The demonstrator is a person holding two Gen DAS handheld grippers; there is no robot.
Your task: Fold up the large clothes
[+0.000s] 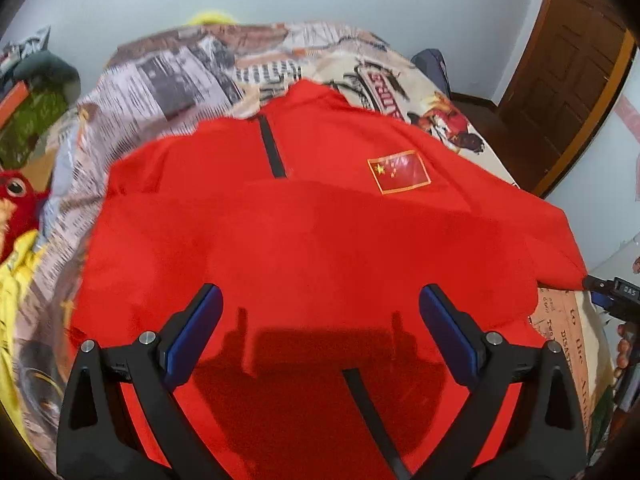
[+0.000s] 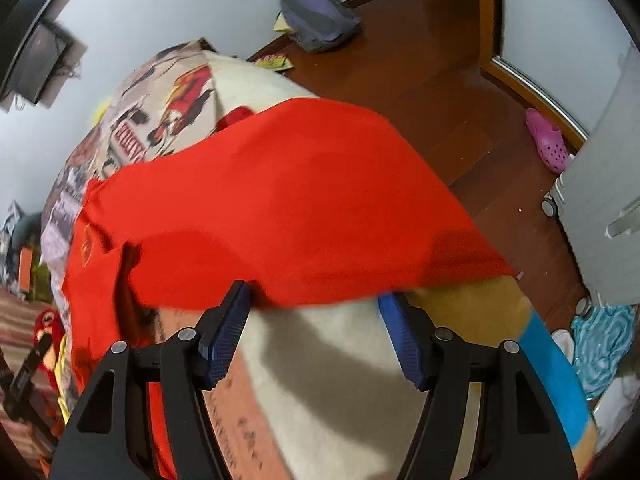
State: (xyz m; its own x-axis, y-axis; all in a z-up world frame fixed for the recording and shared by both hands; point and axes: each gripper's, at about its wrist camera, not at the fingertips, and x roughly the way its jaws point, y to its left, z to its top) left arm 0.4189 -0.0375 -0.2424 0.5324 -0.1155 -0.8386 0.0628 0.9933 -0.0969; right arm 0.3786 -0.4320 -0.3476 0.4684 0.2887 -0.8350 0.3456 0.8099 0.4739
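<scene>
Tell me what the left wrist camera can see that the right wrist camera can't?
Only the left wrist view shows the jacket's black zipper, the wooden door and the open left gripper above the cloth.

Only the right wrist view shows the pink shoe, the wooden floor and a dark screen on the wall.

Both show the red jacket, its flag patch, the printed bedspread, the backpack and the right gripper, which is open.

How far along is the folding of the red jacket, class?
Done: the red jacket lies front-up on the printed bedspread, one sleeve folded across the chest. In hand: nothing; the left gripper and right gripper are both open, the right at the sleeve's edge. Left: the remaining folds.
</scene>
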